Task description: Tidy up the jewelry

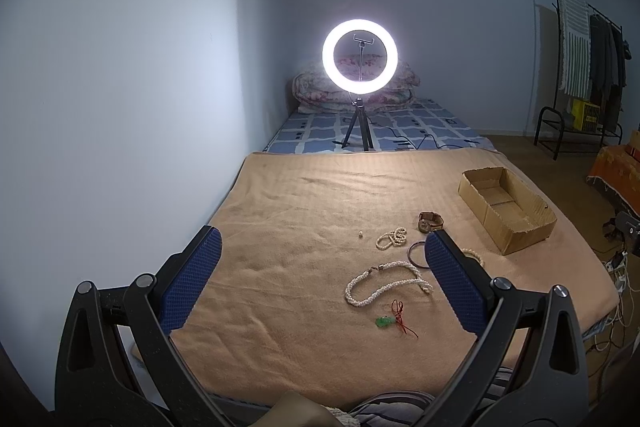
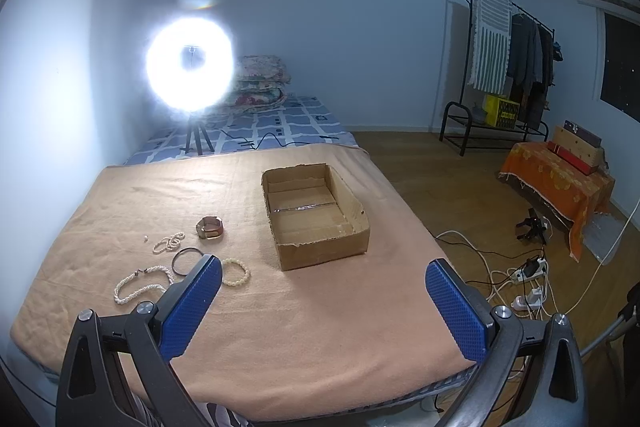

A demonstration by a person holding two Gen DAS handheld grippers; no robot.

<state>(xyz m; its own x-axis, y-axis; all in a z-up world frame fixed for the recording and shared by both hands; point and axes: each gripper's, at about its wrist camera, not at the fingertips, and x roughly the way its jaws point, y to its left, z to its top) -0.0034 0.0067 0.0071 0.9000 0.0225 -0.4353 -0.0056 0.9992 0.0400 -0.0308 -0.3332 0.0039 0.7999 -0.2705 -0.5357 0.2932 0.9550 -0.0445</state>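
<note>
Two grippers up over the bed, both with jaws spread wide and holding nothing. Left gripper (image 1: 322, 275) hangs above the near half of the tan blanket (image 1: 280, 211); right gripper (image 2: 322, 291) sits nearer the blanket's right edge.

Jewelry lies loose on the blanket, left of the cardboard box (image 2: 316, 215), none in it. Box is open-topped, shallow, empty inside as far as visible.

Items, near to far:
- green pendant on red cord (image 1: 390, 321), closest to the bed's front edge, left wrist view only
- long pearl necklace (image 1: 384, 283) laid in a loop, just beyond the pendant
- dark thin bangle (image 2: 187, 259), partly behind a blue pad in both views
- pale bead bracelet (image 2: 236, 271) just beside the bangle, toward the box
- small bunched pearl strand (image 1: 392, 238)
- single tiny bead or earring (image 1: 360, 235) left of that strand, too small to tell which
- brown-strapped watch (image 2: 209, 227), curled, nearest the box but apart from it

Lit ring light on tripod (image 1: 360, 57) stands on the blue patterned sheet (image 1: 400, 131) beyond the blanket, folded floral quilts (image 2: 260, 83) behind. Clothes rack (image 2: 508, 67) by the far wall.
</note>
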